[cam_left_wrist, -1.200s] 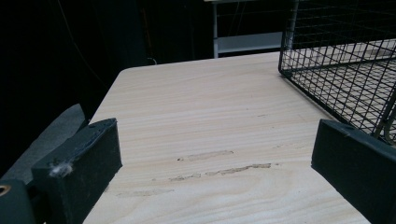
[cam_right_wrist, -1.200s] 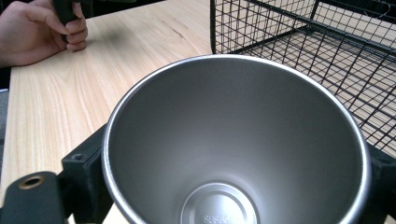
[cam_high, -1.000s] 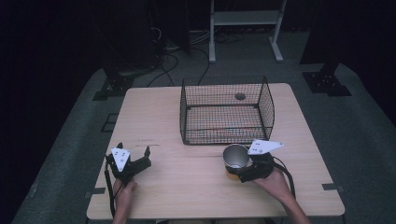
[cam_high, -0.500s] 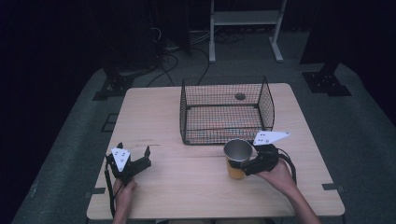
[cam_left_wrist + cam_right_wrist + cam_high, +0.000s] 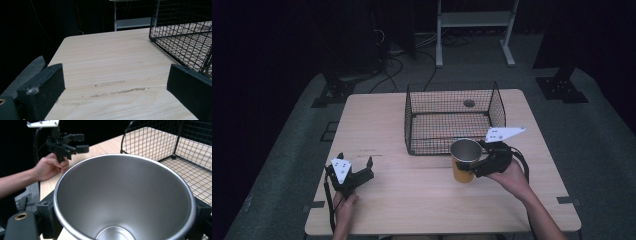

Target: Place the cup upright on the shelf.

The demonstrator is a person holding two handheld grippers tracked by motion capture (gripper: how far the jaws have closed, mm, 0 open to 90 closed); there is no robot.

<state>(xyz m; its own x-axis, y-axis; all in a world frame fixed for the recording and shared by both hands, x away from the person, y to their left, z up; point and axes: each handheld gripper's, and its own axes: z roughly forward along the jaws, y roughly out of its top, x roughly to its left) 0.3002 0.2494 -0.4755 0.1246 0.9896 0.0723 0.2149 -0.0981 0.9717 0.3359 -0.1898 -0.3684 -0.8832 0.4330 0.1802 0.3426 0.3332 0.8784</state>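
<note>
The table (image 5: pixel 377 120) is mostly bare wood, and the biggest thing on it is the wire basket (image 5: pixel 452 119), standing toward the far side, open at the top. That open top is why I hold the cup (image 5: pixel 464 160) upright: I judge it is meant to go over the near wall and down inside, and a level cup will clear the wire more easily than a tilted one. The cup sits just in front of the basket's near wall, its orange body below a steel rim; whether its base is touching the tabletop or just above it I cannot tell from the high view. My right gripper (image 5: pixel 479 162) pinches it from the side, one jaw at each flank of the cup (image 5: pixel 125 195), so its mouth faces up toward that camera. The near wall of the basket (image 5: pixel 175 147) is the one thing in the way; the cup has to rise above it. My left gripper (image 5: pixel 354 170) rests near the table's front-left corner, jaws spread, holding nothing, well apart from the cup and out of its path.
</note>
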